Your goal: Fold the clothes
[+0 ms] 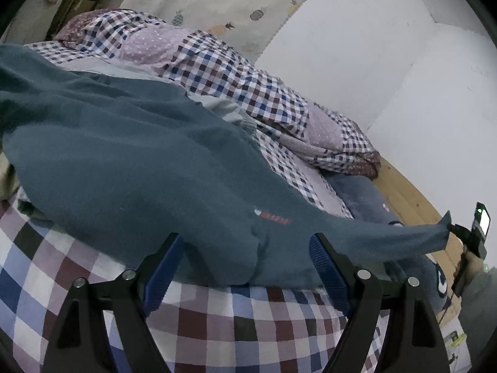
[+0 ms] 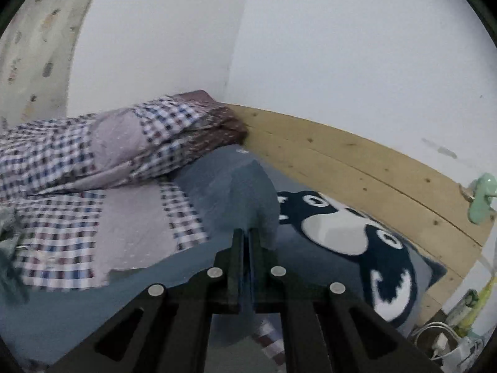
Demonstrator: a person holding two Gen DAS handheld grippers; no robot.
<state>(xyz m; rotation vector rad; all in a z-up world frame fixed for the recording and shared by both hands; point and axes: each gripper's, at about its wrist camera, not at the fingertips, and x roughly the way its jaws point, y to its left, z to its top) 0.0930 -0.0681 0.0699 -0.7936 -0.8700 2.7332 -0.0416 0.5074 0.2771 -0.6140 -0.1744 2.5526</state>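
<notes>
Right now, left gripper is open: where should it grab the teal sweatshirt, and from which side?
Probably the near hem of the teal sweatshirt, straight ahead of the left gripper: that edge lies flat on the checked bedsheet between the open fingers. The right gripper is shut on the stretched sleeve end.

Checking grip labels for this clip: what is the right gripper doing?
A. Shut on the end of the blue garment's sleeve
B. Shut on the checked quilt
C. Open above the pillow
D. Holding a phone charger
A: the right gripper has its fingers pressed together on the sleeve of the blue garment, pulling it out sideways.
</notes>
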